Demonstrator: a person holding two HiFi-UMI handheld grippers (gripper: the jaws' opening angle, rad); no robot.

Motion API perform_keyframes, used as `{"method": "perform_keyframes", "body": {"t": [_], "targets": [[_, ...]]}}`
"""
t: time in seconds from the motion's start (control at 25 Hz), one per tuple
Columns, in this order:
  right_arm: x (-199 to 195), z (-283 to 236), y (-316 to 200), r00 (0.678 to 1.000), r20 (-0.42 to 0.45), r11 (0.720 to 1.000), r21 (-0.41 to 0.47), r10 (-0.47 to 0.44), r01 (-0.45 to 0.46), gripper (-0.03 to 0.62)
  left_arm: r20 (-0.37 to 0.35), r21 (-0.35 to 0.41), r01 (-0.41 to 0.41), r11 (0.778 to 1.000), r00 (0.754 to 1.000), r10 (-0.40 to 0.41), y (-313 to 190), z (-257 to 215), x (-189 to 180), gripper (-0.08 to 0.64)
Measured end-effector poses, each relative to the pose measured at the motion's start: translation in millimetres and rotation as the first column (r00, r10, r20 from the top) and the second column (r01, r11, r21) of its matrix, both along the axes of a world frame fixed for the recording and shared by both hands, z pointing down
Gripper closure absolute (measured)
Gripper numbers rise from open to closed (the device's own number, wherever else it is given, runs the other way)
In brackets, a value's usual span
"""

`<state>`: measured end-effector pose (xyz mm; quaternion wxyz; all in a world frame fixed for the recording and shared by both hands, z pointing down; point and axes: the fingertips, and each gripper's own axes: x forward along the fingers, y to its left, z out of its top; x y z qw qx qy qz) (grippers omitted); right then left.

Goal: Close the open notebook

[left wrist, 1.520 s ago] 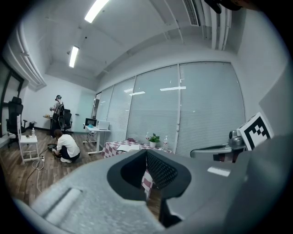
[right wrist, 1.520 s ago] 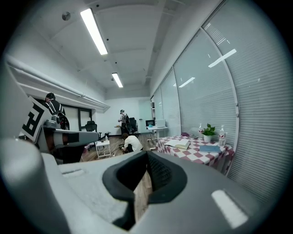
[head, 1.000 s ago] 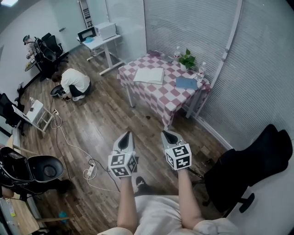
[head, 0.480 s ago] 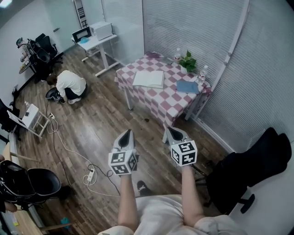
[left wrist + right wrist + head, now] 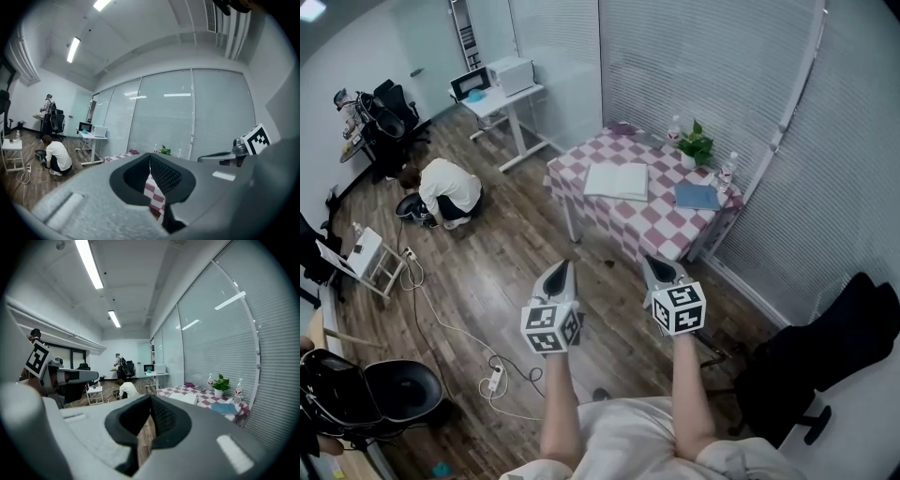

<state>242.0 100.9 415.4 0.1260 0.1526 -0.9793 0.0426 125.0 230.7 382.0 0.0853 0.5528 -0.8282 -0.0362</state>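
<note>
2 grippers are held out in front of us above the wooden floor (image 5: 502,272), and both are clenched with nothing between the jaws. Our left gripper (image 5: 559,270) and our right gripper (image 5: 652,264) point side by side toward the table (image 5: 661,228) with the red and white checked cloth. The open notebook (image 5: 617,180) lies flat on this table, well ahead of both claws and apart from them, about on the line between the 2 tips. In the right gripper view it shows just to the right of the closed jaws. 1 blue book (image 5: 697,196) lies beyond the right claw, to the right of the notebook. Behind them stand 1 plant (image 5: 697,146) and 2 bottles (image 5: 729,169). Far to the left of the left claw, a person (image 5: 445,187) crouches on the floor.
</note>
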Motion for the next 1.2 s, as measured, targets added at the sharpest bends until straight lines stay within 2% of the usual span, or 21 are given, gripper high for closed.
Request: {"method": "perform_keyframes", "body": {"t": [0.24,0.4,0.52,0.72,0.88,1.04,1.2], "targets": [[-34.2,18.2,1.1,0.999,0.009,0.998,-0.041,0.040,-0.039,0.591,0.001,-0.041,-0.039,0.998,0.999,0.039,5.2,21.4,-32.9,0.552],[-53.9,39.1,6.7,0.999,-0.037,0.998,-0.060,0.035,-0.037,0.591,-0.030,-0.073,-0.020,0.997,0.999,0.018,15.9,43.1,-58.8,0.551],[-67.3,44.4,3.1,0.999,-0.036,0.996,-0.074,0.041,-0.044,0.591,-0.041,-0.089,-0.022,0.996,0.999,0.019,19.3,52.6,-69.8,0.551],[-96.7,58.1,5.3,0.999,-0.047,0.996,-0.093,0.012,-0.017,0.591,-0.039,-0.042,0.000,0.999,0.999,-0.002,24.9,55.7,-94.3,0.552],[-133.0,65.3,-2.5,0.998,-0.047,0.996,-0.089,-0.033,0.028,0.591,-0.045,-0.037,0.035,0.999,0.998,-0.036,16.8,61.5,-122.9,0.551],[-168.9,51.7,-31.9,0.999,-0.001,0.995,-0.096,-0.036,0.036,0.591,-0.012,-0.032,0.042,0.999,0.999,-0.043,-7.0,48.1,-154.2,0.552],[-206.4,44.0,-56.6,0.998,0.013,0.994,-0.095,-0.056,0.057,0.591,-0.057,-0.027,0.039,0.999,0.998,-0.040,-34.0,38.4,-190.0,0.552]]}}
